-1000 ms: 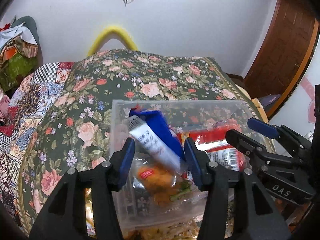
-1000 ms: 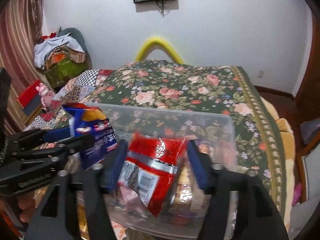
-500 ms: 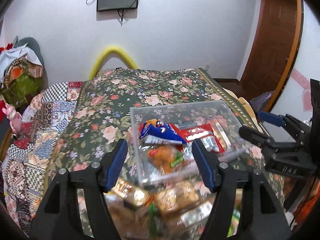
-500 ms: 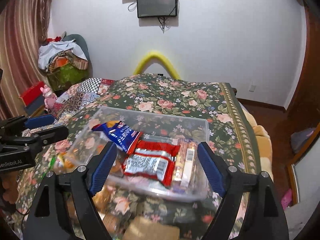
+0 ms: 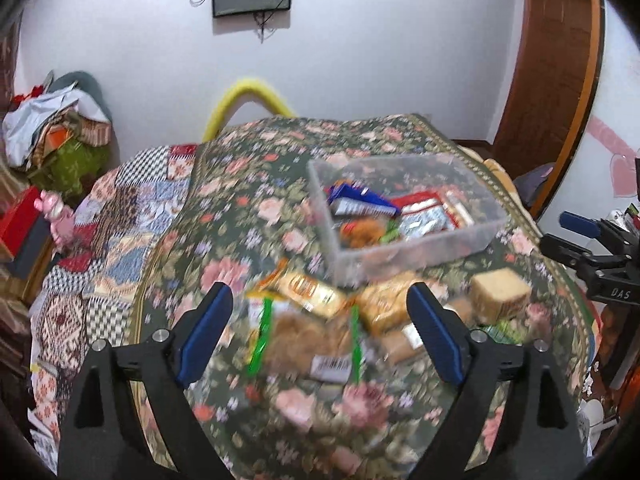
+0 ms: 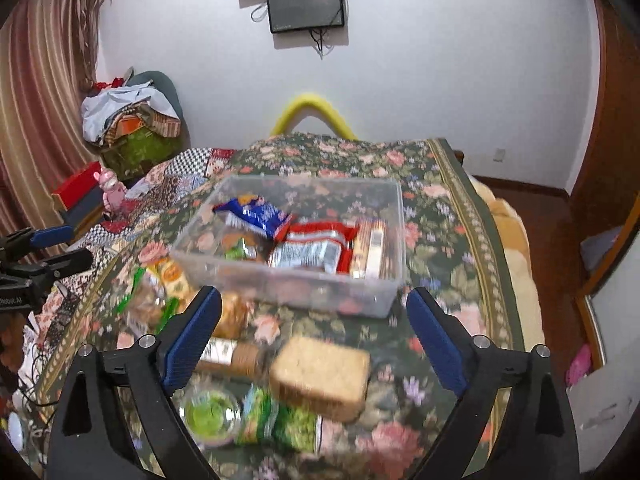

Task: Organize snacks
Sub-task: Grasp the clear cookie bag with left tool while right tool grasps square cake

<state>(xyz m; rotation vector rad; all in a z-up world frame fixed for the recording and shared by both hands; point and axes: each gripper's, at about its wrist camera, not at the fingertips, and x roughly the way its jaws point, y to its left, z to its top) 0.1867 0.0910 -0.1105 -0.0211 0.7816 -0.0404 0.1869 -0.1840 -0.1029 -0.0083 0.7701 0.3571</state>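
Snacks lay in 2 groups on the floral bedspread [image 6: 448, 200]: about 4 glossy packets, 1 blue [image 6: 256, 214] and 1 red [image 6: 316, 246], inside 1 clear rectangular plastic bin [image 6: 384, 236] at its middle, the rest loose near its front edge. The left gripper [image 5: 320, 332] and right gripper [image 6: 312, 336] had just been opening and stood spread, empty.

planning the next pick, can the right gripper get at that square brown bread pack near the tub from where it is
Probably yes. The right gripper is open and empty, the bread pack lies between its fingers on top of the pile, outside the clear tub, with nothing over it.
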